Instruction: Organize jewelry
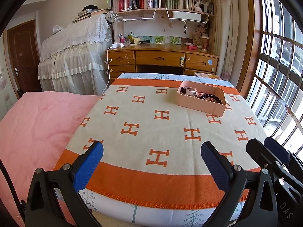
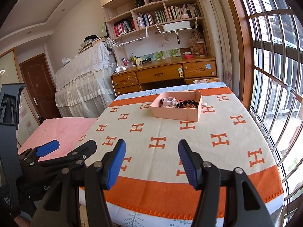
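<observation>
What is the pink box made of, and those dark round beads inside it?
The pink box looks like matte plastic or stiff card: smooth flat walls with no shine. The beads look like polished stone or glass, dark and glossy with small highlights. Neither can be told for sure.

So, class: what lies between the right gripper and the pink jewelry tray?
Nothing but bare blanket, cream with orange H shapes, lies between the open right gripper and the pink jewelry tray; the right wrist view shows it.

Open blanket (image 2: pixel 170 132) from near edge to pink box (image 2: pixel 176 111), the sole obstacle, far right.
</observation>
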Demonstrator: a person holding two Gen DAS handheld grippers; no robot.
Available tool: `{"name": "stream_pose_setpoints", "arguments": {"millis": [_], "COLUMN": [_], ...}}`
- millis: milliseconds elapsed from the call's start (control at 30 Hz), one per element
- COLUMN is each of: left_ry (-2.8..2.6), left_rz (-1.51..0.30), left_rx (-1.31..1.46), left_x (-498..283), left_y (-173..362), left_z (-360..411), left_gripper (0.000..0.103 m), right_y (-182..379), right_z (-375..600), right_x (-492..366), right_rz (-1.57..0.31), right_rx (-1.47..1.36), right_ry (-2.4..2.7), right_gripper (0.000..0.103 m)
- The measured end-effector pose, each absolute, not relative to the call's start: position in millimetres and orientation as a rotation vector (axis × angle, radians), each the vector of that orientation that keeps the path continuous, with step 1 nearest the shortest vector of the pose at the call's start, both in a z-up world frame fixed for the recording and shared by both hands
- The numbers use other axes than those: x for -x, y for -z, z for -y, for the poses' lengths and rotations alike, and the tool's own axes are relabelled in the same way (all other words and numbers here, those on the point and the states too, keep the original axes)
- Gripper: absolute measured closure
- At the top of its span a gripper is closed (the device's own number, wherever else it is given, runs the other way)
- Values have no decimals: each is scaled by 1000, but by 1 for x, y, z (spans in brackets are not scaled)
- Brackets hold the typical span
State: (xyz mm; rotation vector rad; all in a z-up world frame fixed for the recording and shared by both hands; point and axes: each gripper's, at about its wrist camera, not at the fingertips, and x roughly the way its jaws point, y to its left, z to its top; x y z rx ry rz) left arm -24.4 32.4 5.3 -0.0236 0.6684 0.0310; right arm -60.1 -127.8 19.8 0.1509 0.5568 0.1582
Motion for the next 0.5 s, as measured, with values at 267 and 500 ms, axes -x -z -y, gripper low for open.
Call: {"name": "stream_pose_setpoints", "arguments": {"millis": [267,500], "left_ry": [-28,-27], "left_rz": [-676,-678], "left_rx": [26,25], "left_x": [27,27], "left_y": [1,1], "left_z": [-34,-34], "left_gripper": [1,1], "right_y": [-20,-20], "right_z": [129,129], "right_x": [60,60], "right_rz": [-559,-559], "right_rx": [-153,-154], "right_ry": [-159,-159], "right_gripper": [45,45]}}
